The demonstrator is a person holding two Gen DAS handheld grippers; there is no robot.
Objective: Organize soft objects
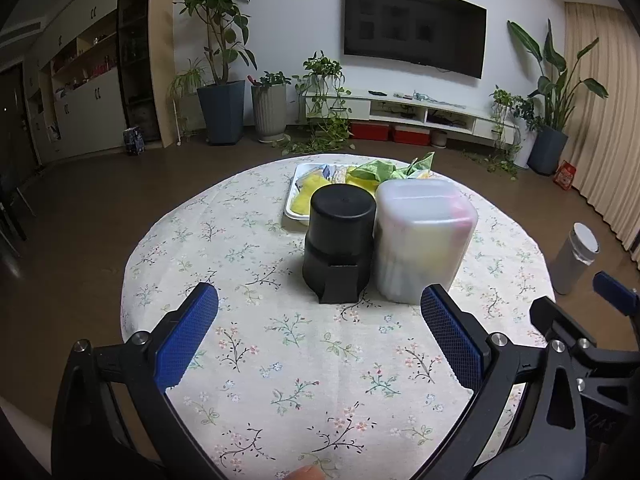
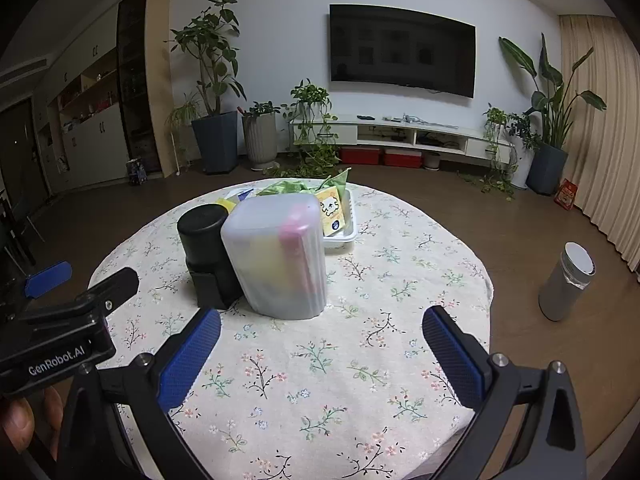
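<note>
Both wrist views face TV wall (image 1: 414, 28), low, sharing round table (image 2: 420, 280).

The left claw (image 1: 319, 334) is spread wide and empty above the counter (image 1: 280, 360). Beyond it, the black cylinder (image 1: 339, 240) touches the frosted container (image 1: 423, 240); the white tray (image 1: 294, 208) sits behind the cylinder.

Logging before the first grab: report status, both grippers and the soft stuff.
Left gripper open, right gripper open, both empty. Soft items in white tray at back. Black canister and frosted container block the approach.
</note>
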